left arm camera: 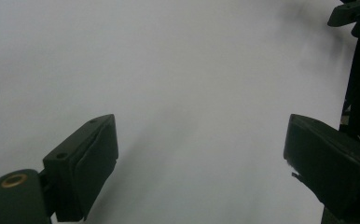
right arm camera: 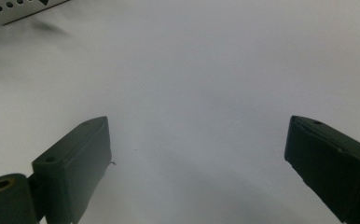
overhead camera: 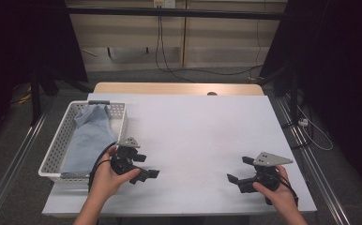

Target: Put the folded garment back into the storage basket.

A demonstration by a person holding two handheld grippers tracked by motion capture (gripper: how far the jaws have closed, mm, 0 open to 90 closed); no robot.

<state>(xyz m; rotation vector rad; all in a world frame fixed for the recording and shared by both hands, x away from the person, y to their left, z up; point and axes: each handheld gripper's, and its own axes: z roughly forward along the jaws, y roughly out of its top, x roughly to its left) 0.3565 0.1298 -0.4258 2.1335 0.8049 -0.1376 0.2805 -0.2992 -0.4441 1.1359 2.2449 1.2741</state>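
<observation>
On the white table [overhead camera: 193,136], both tongs, left [overhead camera: 146,165] and right [overhead camera: 239,169], gape released near a basket [overhead camera: 59,136] of blue cloth [overhead camera: 87,136].

No writing, label, brand, number or sign can be read anywhere in these views: the white counter [overhead camera: 193,131] is blank, the perforated white basket [overhead camera: 57,145] at its left and the blue cloth [overhead camera: 87,138] lying in it bear no print that can be made out, and the black jaws seen in both gripper views carry no marking
</observation>
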